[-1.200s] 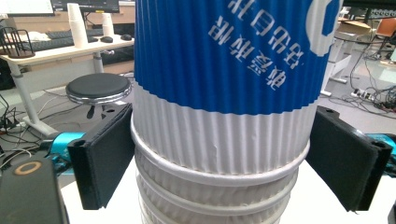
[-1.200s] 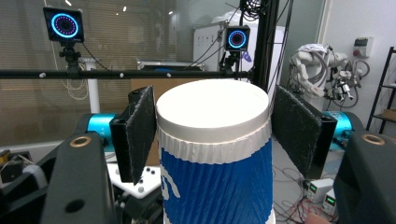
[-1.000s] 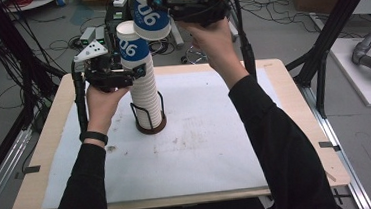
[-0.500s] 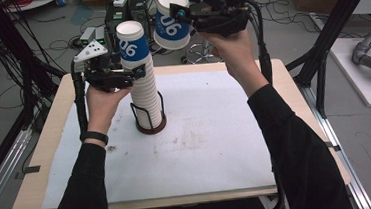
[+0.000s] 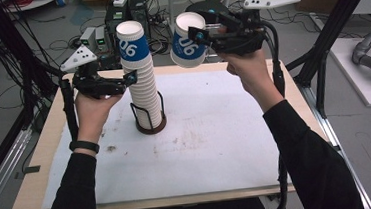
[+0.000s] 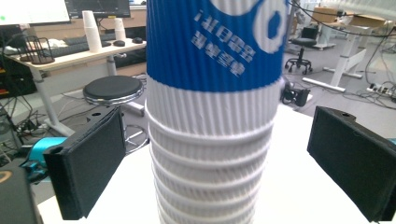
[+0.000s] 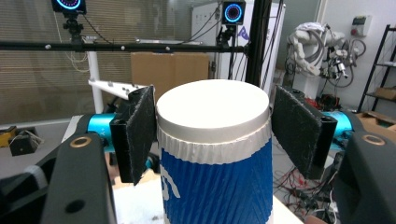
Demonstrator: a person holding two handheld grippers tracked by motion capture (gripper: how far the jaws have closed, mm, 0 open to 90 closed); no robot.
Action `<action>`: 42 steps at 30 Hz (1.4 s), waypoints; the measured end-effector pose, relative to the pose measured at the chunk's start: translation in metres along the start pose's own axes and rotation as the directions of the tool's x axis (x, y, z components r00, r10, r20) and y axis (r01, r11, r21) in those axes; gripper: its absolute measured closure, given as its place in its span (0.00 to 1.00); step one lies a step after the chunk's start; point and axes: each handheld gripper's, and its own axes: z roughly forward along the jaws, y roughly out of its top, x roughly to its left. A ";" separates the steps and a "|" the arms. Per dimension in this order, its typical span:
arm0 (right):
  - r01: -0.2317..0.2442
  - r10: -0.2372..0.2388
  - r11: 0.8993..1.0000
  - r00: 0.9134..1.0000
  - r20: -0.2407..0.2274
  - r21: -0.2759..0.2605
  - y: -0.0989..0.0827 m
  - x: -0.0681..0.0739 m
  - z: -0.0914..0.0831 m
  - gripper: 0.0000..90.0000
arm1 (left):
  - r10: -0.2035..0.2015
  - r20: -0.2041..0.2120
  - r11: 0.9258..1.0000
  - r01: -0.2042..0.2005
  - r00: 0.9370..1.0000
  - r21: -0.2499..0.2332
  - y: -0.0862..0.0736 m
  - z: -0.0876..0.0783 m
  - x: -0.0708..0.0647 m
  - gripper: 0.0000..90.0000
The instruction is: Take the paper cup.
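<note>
High view: a single paper cup [image 5: 187, 40] with a blue band is held in the air by the right gripper [image 5: 207, 32], above the far edge of the table [image 5: 29, 189] and to the right of the cup stack [image 5: 140, 83], well apart from it. The cup lies tilted, its open mouth turned toward the camera and leftward. The stack stands upright in a black wire holder [image 5: 150, 118] on the white mat [image 5: 217, 152], left of the mat's centre. Open mat extends in front of and to the right of the holder; the gap between stack and lifted cup is free air.

The left gripper [image 5: 130, 78] sits level at mid-height of the stack, its tip just beside the ribbed white sleeves. Left gripper view: both black pads [image 6: 91, 161] stand off the stack [image 6: 212, 140] on either side, with visible gaps; the jaws have just been opening and stand wide, the stack between them but not pressed.

Right gripper view: the cup [image 7: 215, 154] sits bottom-up between the pads [image 7: 140, 133], its white base uppermost; the jaws are closed on the cup near its base.

Both forearms, in black sleeves, enter from the near edge. The left hand [image 5: 91, 109] is raised beside the stack, wrist bent; the right hand [image 5: 251, 69] is lifted higher, over the table's far edge.
</note>
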 end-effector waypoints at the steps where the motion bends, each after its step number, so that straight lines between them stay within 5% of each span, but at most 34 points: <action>1: 0.000 0.000 1.000 1.000 0.000 0.003 -0.003 0.000 -0.002 0.37 | 0.001 -0.003 1.000 -0.001 1.000 -0.001 -0.001 -0.001 -0.001 0.05; 12: -0.023 0.023 0.999 1.000 0.004 0.036 -0.037 0.003 -0.027 0.37 | 0.028 0.065 1.000 -0.028 0.998 -0.003 -0.013 -0.012 -0.025 0.05; 25: -0.042 0.041 0.997 0.999 0.021 0.057 -0.078 0.014 -0.052 0.37 | 0.059 0.159 0.998 -0.059 0.986 -0.004 -0.037 -0.012 -0.066 0.05; 42: -0.101 0.097 0.993 0.993 0.060 0.053 -0.129 0.023 -0.083 0.37 | 0.038 0.182 0.999 -0.041 0.983 0.013 -0.071 -0.015 -0.072 0.05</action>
